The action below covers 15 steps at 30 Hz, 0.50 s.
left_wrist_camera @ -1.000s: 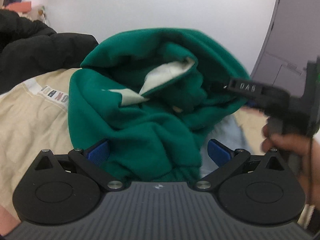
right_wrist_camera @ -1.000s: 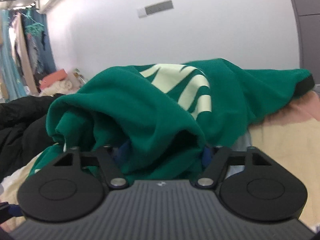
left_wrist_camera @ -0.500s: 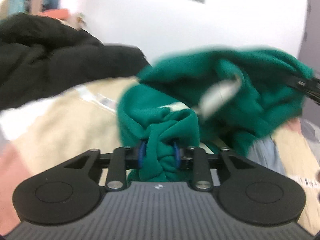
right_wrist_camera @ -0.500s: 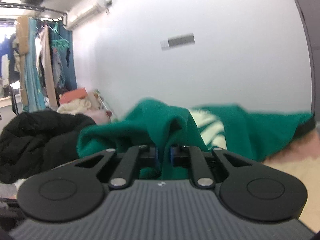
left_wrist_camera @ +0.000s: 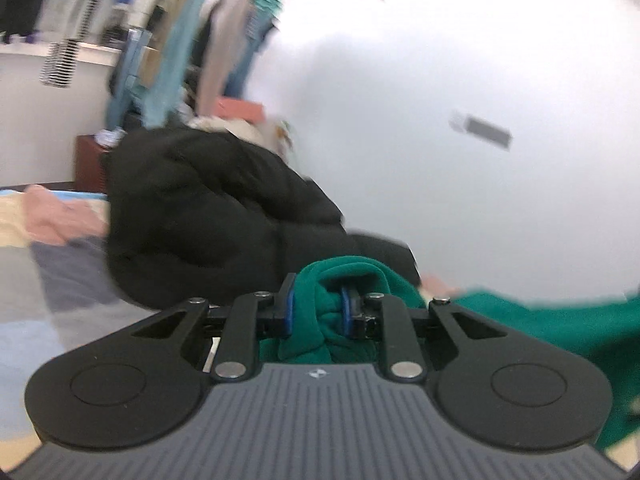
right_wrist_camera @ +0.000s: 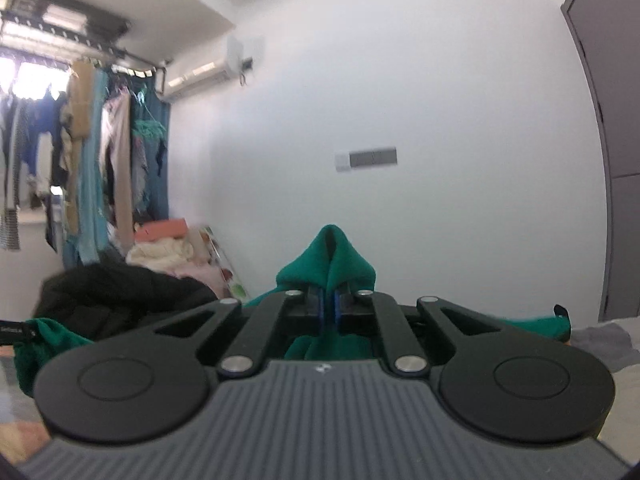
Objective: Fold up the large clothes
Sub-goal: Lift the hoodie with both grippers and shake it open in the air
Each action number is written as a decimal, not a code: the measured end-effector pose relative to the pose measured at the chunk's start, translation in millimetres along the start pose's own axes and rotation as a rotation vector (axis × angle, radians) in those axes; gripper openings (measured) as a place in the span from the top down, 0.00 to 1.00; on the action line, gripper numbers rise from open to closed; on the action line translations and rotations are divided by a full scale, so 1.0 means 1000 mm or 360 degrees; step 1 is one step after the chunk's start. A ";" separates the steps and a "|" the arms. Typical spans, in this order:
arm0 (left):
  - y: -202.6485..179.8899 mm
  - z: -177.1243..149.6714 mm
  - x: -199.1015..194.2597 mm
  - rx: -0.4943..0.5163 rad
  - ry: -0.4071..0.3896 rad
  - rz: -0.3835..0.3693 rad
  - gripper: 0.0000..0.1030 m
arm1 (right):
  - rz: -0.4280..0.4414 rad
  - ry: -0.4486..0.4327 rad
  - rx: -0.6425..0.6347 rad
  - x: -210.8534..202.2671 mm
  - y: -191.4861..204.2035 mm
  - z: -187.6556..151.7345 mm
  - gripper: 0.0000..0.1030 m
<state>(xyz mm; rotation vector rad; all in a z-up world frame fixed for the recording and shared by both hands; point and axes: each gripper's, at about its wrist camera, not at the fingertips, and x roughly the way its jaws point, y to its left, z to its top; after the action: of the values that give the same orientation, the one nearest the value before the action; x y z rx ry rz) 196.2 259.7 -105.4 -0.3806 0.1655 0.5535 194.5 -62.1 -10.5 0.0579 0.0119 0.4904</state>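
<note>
A: What does the left wrist view show?
B: The left gripper [left_wrist_camera: 316, 310] is clamped on a bunch of the green garment [left_wrist_camera: 552, 328], which trails off to the right (the picture is blurred). A black jacket [left_wrist_camera: 216, 224] lies just behind.

A: And the right wrist view?
B: The right gripper [right_wrist_camera: 329, 306] pinches a thin fold of the green garment [right_wrist_camera: 326, 264], which peaks above its closed jaws. Hanging clothes [right_wrist_camera: 92, 152] fill the left, an air conditioner [right_wrist_camera: 212, 68] sits high on the wall.
</note>
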 end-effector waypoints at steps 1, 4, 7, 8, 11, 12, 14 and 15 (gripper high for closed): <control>0.010 0.007 -0.006 -0.0028 -0.0025 0.0028 0.76 | 0.0002 -0.0022 0.0011 -0.007 0.001 0.006 0.93; 0.035 0.024 -0.015 -0.0080 -0.0054 0.0094 0.76 | -0.0044 -0.0072 0.0036 -0.022 -0.005 0.021 0.93; 0.050 0.029 -0.002 -0.0062 0.0005 0.0155 0.76 | -0.0138 -0.0001 0.0101 -0.021 -0.018 0.023 0.93; 0.052 0.028 0.007 -0.0074 0.0042 0.0183 0.76 | -0.0177 0.0074 0.0127 -0.013 -0.027 0.019 0.93; 0.055 0.023 0.043 -0.0116 0.0212 0.0220 0.76 | -0.0336 0.0362 0.0245 0.012 -0.058 -0.002 0.92; 0.055 0.018 0.055 -0.0108 0.0260 0.0229 0.76 | -0.0390 0.0466 0.0279 0.021 -0.068 -0.013 0.92; 0.054 0.007 0.083 -0.0090 0.0349 0.0271 0.75 | -0.0501 0.0633 0.0335 0.041 -0.089 -0.035 0.92; 0.050 -0.001 0.093 -0.0072 0.0393 0.0300 0.75 | -0.0529 0.0665 0.0346 0.049 -0.097 -0.044 0.90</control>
<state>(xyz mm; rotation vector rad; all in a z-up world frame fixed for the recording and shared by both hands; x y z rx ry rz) 247.1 343.7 -145.1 -0.4799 0.4305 0.6962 282.1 -121.7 -59.7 0.1630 0.4779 0.1602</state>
